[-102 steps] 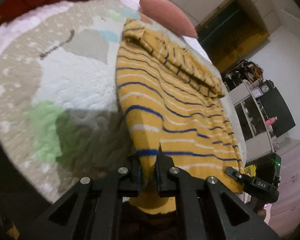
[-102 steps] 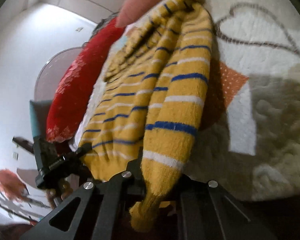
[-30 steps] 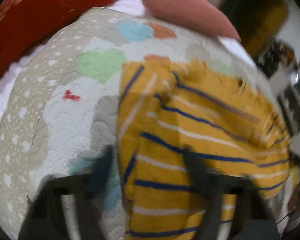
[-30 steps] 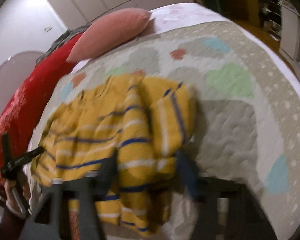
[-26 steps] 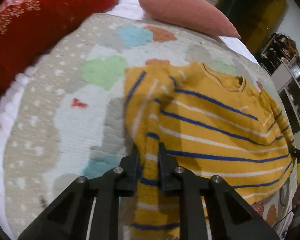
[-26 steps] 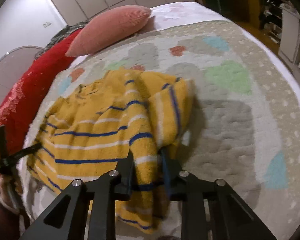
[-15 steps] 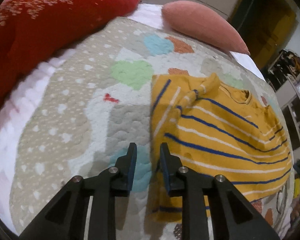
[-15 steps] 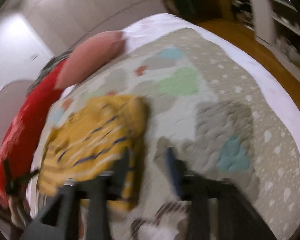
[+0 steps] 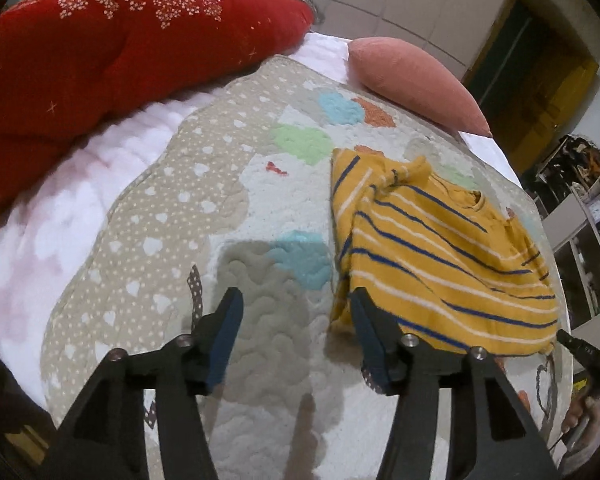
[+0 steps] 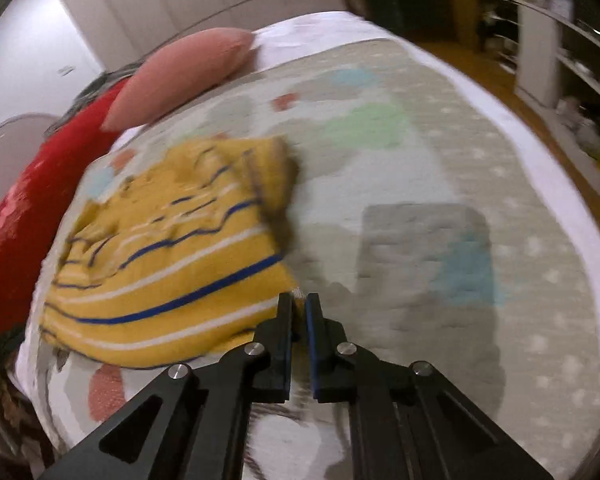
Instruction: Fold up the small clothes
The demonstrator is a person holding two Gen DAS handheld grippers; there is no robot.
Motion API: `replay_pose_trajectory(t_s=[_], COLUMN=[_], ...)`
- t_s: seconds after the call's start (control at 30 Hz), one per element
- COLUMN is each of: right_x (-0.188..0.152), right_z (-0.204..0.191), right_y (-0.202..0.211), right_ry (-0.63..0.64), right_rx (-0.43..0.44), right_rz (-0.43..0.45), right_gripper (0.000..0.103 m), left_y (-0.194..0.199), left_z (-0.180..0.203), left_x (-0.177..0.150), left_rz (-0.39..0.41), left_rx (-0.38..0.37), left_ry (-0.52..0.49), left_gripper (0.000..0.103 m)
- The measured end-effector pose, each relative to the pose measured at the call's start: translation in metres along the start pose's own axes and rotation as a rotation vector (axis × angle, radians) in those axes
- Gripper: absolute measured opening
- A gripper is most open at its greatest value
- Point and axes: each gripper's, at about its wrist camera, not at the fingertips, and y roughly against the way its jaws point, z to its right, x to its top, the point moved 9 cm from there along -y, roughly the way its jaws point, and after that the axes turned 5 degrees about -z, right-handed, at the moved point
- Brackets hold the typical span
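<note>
A small yellow sweater with blue and white stripes lies folded over on a patterned quilt. My left gripper is open and empty, just left of the sweater's near corner. In the right wrist view the sweater lies to the left, and my right gripper has its jaws nearly closed at the sweater's near right corner. A small bit of the hem seems to sit between the tips, but motion blur hides the contact.
A big red cushion lies at the back left and a pink pillow at the back. The quilt's right edge drops to a wooden floor. Shelves stand at the far right. The other gripper shows at the right edge.
Both grippers carried the sweater's lower part up over its top, then let go. My left gripper has opened wide and drawn back. My right gripper has closed down near the corner.
</note>
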Motion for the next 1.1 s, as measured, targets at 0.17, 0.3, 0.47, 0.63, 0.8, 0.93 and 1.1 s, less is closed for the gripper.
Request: replay_pose_trajectory(t_s=[0.17,0.3,0.47,0.63,0.8,0.93,1.1], right_x=[-0.002,-0.001,0.006,0.008,0.028,0.039,-0.001], right_z=[-0.022,-0.076,-0.174,-0.289,-0.357,-0.397,-0.464], right_y=[0.041,0.049,0.011,-0.055,-0.13,-0.181,-0.169], right_ry=[0.076,0.172,0.27,0.373,0.388,0.349,0.586], right_rx=[-0.018,0.026,0.16,0.24,0.142,0.076,0.221], right_rz=[0.069,0.064,-0.018,-0.11,-0.148,-0.188,-0.25], right_gripper=[0.011,0.012,0.012,0.012,0.012,0.016,0.044], left_y=[-0.011,-0.011,-0.002,-0.001,0.008,0.012,0.012], left_z=[0.009,0.018,0.018,0.01,-0.003,-0.02,-0.038], left_x=[-0.01,-0.031,-0.066,-0.088,-0.093,-0.089,-0.088], left_rz=[-0.023,-0.027,-0.03,-0.053,-0.031,-0.005,-0.004], left_rx=[-0.023,-0.026,-0.045,-0.034,-0.04,-0.042,-0.064], left_ry=[-0.007,0.003,0.026,-0.008,-0.033,-0.022,0.022], left_gripper=[0.06,0.063,0.072,0.072,0.072,0.072,0.072])
